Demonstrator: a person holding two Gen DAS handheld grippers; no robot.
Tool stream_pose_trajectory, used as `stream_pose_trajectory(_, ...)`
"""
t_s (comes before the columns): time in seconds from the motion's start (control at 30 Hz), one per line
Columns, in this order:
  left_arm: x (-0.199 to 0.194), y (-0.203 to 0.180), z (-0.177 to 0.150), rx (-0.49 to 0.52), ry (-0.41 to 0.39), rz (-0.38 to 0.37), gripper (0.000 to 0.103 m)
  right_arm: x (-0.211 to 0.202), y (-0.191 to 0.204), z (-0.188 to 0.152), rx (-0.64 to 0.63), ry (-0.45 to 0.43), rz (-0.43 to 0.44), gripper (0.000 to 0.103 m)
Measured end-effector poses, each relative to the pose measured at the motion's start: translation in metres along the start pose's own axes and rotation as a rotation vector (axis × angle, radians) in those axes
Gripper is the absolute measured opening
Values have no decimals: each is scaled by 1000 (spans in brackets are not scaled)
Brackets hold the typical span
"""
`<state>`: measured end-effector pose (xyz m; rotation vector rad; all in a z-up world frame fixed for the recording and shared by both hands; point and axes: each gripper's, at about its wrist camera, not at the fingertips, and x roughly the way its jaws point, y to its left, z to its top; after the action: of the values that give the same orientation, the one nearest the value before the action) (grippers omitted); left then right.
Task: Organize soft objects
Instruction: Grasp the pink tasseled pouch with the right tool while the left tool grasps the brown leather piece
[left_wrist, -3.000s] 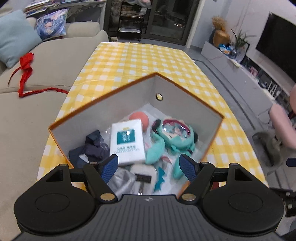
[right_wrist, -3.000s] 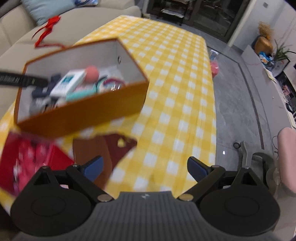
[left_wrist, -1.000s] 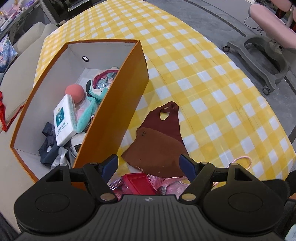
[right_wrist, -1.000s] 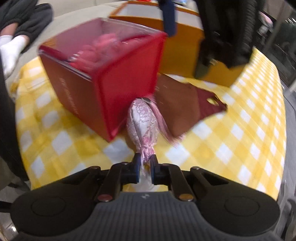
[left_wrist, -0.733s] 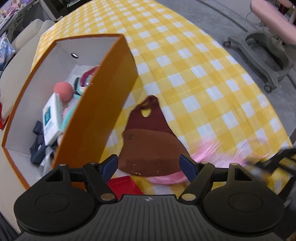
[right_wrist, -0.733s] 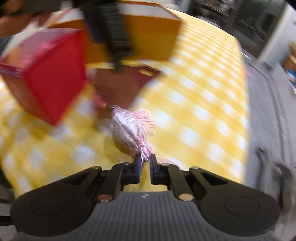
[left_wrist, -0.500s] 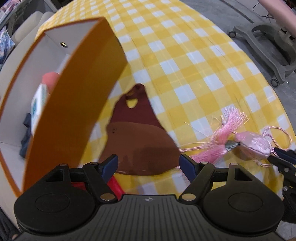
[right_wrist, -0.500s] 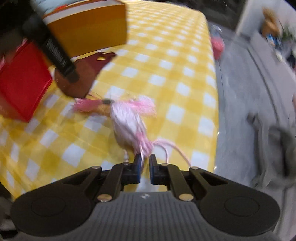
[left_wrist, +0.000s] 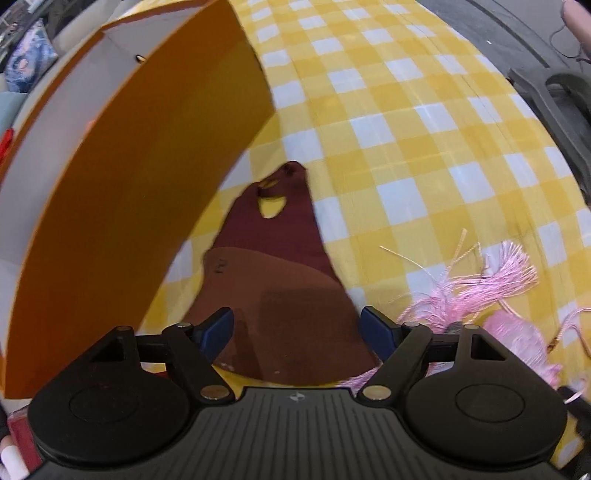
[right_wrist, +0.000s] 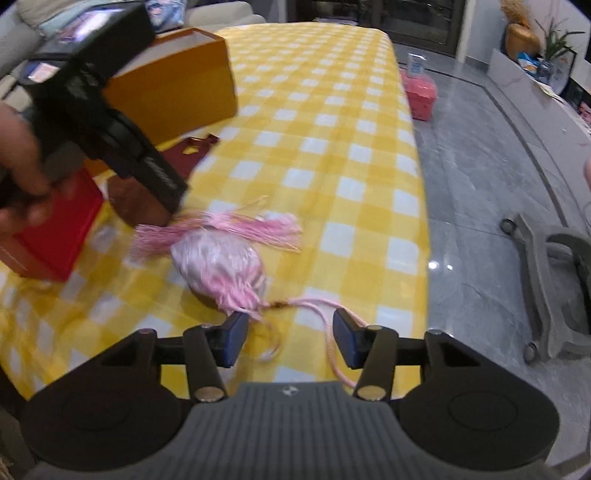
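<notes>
One pink pouch (right_wrist: 221, 264), one orange box (left_wrist: 122, 192), one brown cloth (left_wrist: 280, 295).
Your right gripper (right_wrist: 290, 341) is opening, pouch cord between its fingers; your left gripper (left_wrist: 297, 328) gapes empty.

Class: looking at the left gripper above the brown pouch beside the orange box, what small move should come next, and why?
Probably lower the left gripper onto the brown pouch and close. Its jaws stand open, the pouch lies flat between them, and the orange box stands alongside.
</notes>
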<state>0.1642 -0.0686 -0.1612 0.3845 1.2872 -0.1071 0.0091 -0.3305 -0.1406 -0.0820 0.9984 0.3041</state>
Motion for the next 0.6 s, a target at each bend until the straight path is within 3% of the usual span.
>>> stream_pose_trajectory(0.13,2,5,0,-21,5,-17,93,-2,15,5,-57,-37,22,70)
stream_pose_trajectory(0.2,5,14,0,-61,14,-55,93,1,24,10,-84,-49,43,70)
stream_pose_trajectory(0.27,7,22,-1,-108,26,-108,87,4,30,15,-100,-50,58,73)
stream_pose_trajectory(0.33,7,26,0,-133,34,-155,74,8,36,18,-116,-40,58,74)
stream_pose_trajectory(0.37,6,25,0,-123,32,-157,72,11,38,19,-124,-33,57,74)
stream_pose_trajectory(0.53,-3,7,-1,-36,6,-153,34,23,44,23,-130,-13,62,74)
stream_pose_trajectory(0.6,-6,0,-4,-8,-6,-142,25,25,46,24,-136,-7,51,74)
